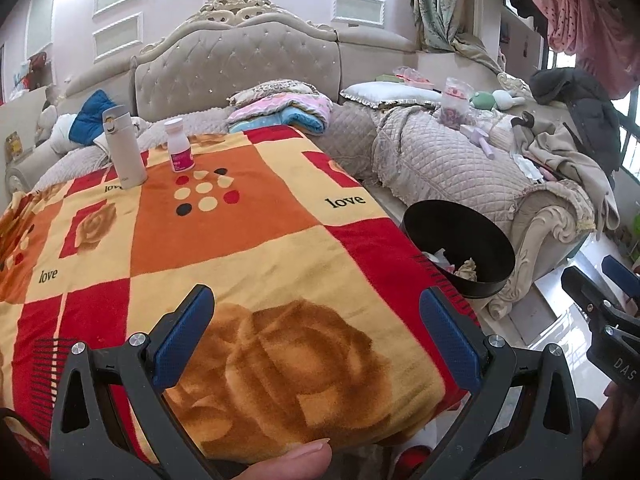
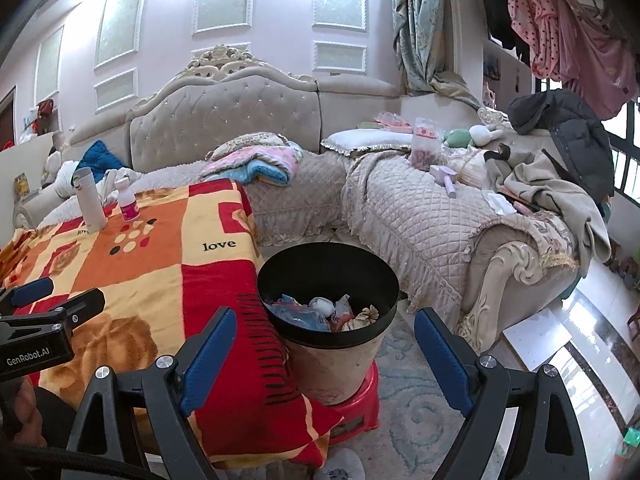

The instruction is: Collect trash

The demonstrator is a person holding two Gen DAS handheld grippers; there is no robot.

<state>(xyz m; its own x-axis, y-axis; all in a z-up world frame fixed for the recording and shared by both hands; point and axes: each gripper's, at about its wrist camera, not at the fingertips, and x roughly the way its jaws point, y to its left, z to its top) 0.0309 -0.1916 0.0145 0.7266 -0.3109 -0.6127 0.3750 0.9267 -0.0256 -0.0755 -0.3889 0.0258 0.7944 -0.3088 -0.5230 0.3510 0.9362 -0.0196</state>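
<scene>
Right gripper (image 2: pixel 322 354): jaws wide, nothing between. Trash bin (image 2: pixel 328 280), part-filled with wrappers, at 12 o'clock on red stool (image 2: pixel 360 404). Blanket-covered counter (image 2: pixel 160 264) at 10 o'clock: flask (image 2: pixel 91 198), pill bottle (image 2: pixel 127 199).

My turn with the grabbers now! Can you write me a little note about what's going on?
Left gripper: open, empty, over the blanket.
Right gripper: open, empty, pointing toward the trash bin.
The bin stands on a red stool beside the blanket's edge, with crumpled trash already inside.
On the blanket only a white flask and a small pink-labelled bottle show; no loose trash is visible there.
Left: look around for anything missed.
</scene>
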